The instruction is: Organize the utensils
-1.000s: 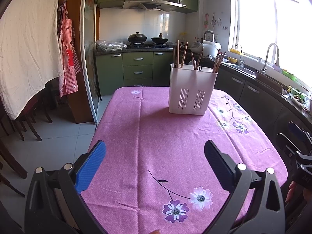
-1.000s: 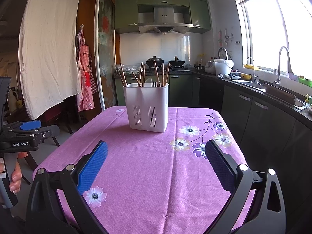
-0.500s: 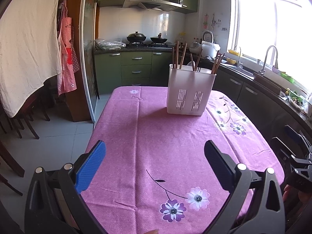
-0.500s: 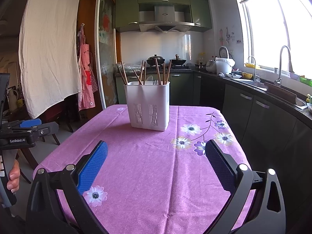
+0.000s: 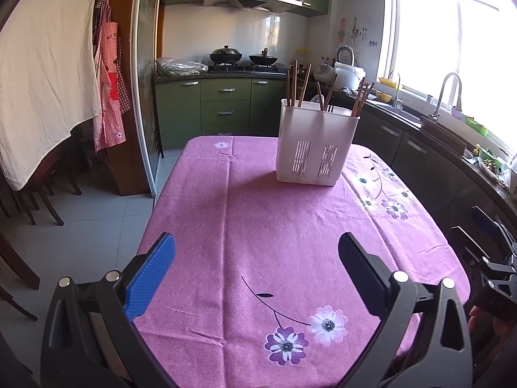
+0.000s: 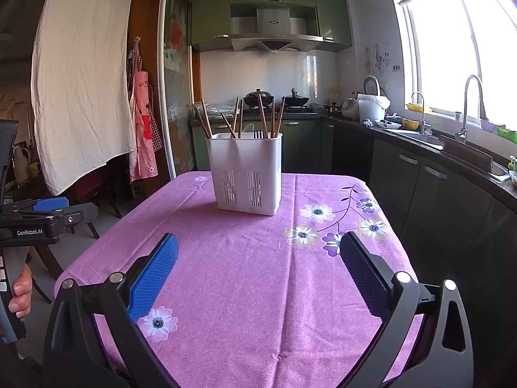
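Left gripper point(image 5: 257, 260): nearest in the left wrist view; jaws spread wide with nothing between them, held above the near end of the table. Its blue pad point(image 5: 150, 279) is on the left finger and a dark pad point(image 5: 360, 276) on the right.
Right gripper point(image 6: 258, 262): jaws likewise spread wide and holding nothing, above the near end of the table. In the right wrist view the left gripper's body shows off the table's left edge, gripped by a hand point(image 6: 21, 291).
Tablecloth point(image 5: 284, 226): pink-purple, covering the whole table; printed flowers lie at the near edge between the left gripper's fingers and along the right edge.
Table point(image 6: 245, 258): rectangular, its long axis running away from both cameras.
Utensil holder point(image 5: 316, 142): white plastic caddy with slotted vents on its front wall, standing upright on the far part of the table, toward the right edge in the left wrist view, well apart from both grippers.
Chopsticks point(image 6: 262, 114): several brown sticks standing in the holder, leaning at different angles above its rim.
Fork point(image 6: 257, 134): dark tines just showing above the holder's rim, beside a pale spoon bowl point(image 6: 248, 128).
Kitchen counter point(image 6: 420, 139): beyond the table on the right, with a sink tap point(image 6: 468, 106) under the window.
Stove point(image 5: 242, 66): against the far wall, carrying two dark woks.
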`<action>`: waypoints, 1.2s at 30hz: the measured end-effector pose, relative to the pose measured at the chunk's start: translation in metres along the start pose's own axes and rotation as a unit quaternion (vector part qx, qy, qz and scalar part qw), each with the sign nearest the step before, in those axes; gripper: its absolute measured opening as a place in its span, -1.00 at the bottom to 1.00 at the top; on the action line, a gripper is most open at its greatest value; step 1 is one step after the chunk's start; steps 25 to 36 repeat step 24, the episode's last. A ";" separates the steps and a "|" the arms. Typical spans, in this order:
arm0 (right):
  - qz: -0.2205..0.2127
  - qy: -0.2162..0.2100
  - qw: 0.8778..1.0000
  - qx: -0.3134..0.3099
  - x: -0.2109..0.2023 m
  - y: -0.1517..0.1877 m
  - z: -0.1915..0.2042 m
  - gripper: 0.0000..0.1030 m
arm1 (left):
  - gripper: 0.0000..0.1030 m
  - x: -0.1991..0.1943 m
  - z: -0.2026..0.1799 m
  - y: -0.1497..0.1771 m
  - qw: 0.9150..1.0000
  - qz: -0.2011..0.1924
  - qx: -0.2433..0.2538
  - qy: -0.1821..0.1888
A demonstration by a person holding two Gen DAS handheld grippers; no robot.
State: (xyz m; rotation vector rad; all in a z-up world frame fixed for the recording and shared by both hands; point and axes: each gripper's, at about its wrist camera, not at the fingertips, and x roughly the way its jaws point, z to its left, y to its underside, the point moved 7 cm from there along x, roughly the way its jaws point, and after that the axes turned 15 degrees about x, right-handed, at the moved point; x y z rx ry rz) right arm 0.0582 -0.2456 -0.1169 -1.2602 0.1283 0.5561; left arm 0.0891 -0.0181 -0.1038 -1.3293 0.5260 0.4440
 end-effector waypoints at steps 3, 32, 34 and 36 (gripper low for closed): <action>0.000 0.000 1.000 0.000 0.000 0.000 0.000 0.91 | 0.86 0.001 -0.001 0.001 1.000 0.003 0.001 0.000; 0.023 -0.001 1.000 0.006 0.016 0.005 -0.003 0.91 | 0.86 0.025 0.001 -0.004 0.999 0.021 0.024 -0.010; 0.023 -0.001 1.000 0.006 0.016 0.005 -0.003 0.91 | 0.86 0.025 0.001 -0.004 0.999 0.021 0.024 -0.010; 0.023 -0.001 1.000 0.006 0.016 0.005 -0.003 0.91 | 0.86 0.025 0.001 -0.004 0.999 0.021 0.024 -0.010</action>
